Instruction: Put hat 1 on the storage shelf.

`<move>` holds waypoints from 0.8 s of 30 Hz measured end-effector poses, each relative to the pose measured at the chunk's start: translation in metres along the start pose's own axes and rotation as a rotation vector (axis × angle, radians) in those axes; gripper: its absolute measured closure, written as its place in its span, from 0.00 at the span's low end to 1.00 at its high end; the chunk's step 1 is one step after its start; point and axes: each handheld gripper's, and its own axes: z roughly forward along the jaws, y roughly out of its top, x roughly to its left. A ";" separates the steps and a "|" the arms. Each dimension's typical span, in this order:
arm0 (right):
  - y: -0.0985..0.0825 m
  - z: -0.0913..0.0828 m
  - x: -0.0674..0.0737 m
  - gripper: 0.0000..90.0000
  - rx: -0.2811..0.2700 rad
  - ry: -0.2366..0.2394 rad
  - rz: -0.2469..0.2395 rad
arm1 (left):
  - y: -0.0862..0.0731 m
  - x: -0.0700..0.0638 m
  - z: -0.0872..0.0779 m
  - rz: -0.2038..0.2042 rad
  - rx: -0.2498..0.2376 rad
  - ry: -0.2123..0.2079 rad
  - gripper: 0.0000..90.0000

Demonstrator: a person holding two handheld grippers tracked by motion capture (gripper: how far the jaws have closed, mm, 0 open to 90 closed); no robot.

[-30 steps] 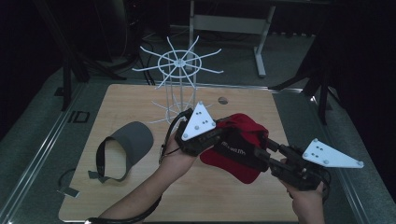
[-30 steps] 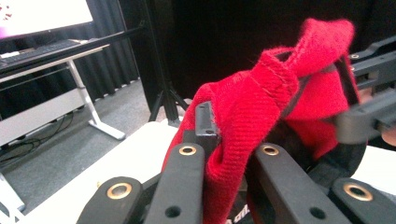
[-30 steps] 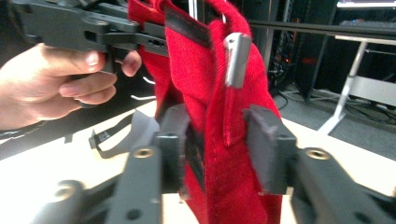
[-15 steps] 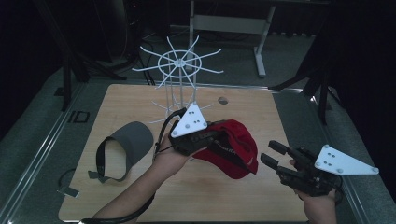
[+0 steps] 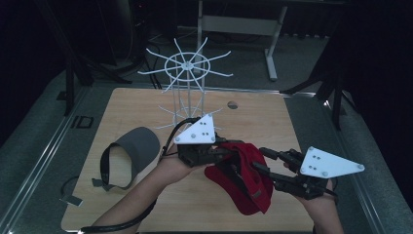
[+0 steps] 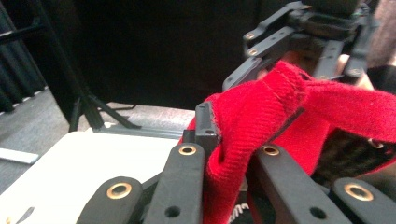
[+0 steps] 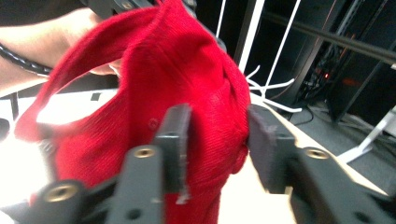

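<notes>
From the high view, the red cap (image 5: 241, 178) hangs above the table (image 5: 272, 122), in front of the white wire rack (image 5: 187, 87), nearer the person. The left tongs (image 5: 229, 152) come at the cap from its left and are clenched on a fold of its upper edge. The right tongs (image 5: 260, 160) reach in from the cap's right; their jaws have just been closing, with the cap's cloth between them, though from here I cannot tell if they press it. A grey visor (image 5: 129, 156) lies flat on the table, well to the left of the cap.

In the left gripper view, the left tongs (image 6: 229, 135) pinch a bunched ridge of the red cap (image 6: 280, 112) tightly between both jaws. The right tongs (image 6: 261, 63) sit just behind the cap's top edge.

In the right gripper view, the right tongs (image 7: 217, 135) straddle a rounded bulge of the red cap (image 7: 154, 70). One jaw lies against the cloth, while the other meets the bulge at its edge. The cloth there keeps its round form, so the grip looks loose rather than firm. The white wire rack (image 7: 261, 70) stands behind the cap.
</notes>
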 end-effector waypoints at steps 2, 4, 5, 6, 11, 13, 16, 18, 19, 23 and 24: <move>0.000 0.002 0.000 0.76 0.014 -0.003 -0.002 | 0.001 0.000 0.001 0.003 0.004 0.002 0.96; 0.001 0.002 0.000 0.90 0.028 -0.006 -0.015 | 0.001 0.000 0.001 0.009 0.013 0.009 0.96; 0.001 0.002 0.000 0.92 0.029 -0.014 -0.015 | 0.001 0.001 0.001 0.005 0.013 0.007 0.96; 0.001 0.002 0.001 0.93 0.031 -0.014 -0.017 | 0.000 0.002 0.002 0.010 0.016 0.011 0.96; 0.003 0.001 0.002 0.94 0.043 -0.022 -0.014 | -0.003 0.005 0.002 0.004 0.013 -0.007 0.96; 0.004 0.000 0.001 0.94 0.041 -0.025 -0.010 | -0.003 0.005 0.001 -0.003 0.009 -0.009 0.96; 0.006 -0.002 -0.001 0.94 0.037 -0.038 0.005 | -0.002 0.005 0.002 -0.001 0.011 -0.011 0.96; 0.007 -0.003 -0.001 0.94 0.024 -0.044 0.007 | -0.001 0.004 0.001 -0.004 0.003 -0.016 0.96; 0.007 -0.004 -0.001 0.94 0.018 -0.043 0.013 | -0.001 0.004 0.001 -0.004 0.004 -0.021 0.96; 0.009 -0.008 -0.003 0.94 0.007 -0.048 0.021 | -0.002 0.003 0.001 0.005 0.005 -0.022 0.95; 0.010 -0.008 -0.003 0.94 0.005 -0.052 0.022 | -0.002 0.002 0.001 0.003 0.005 -0.018 0.94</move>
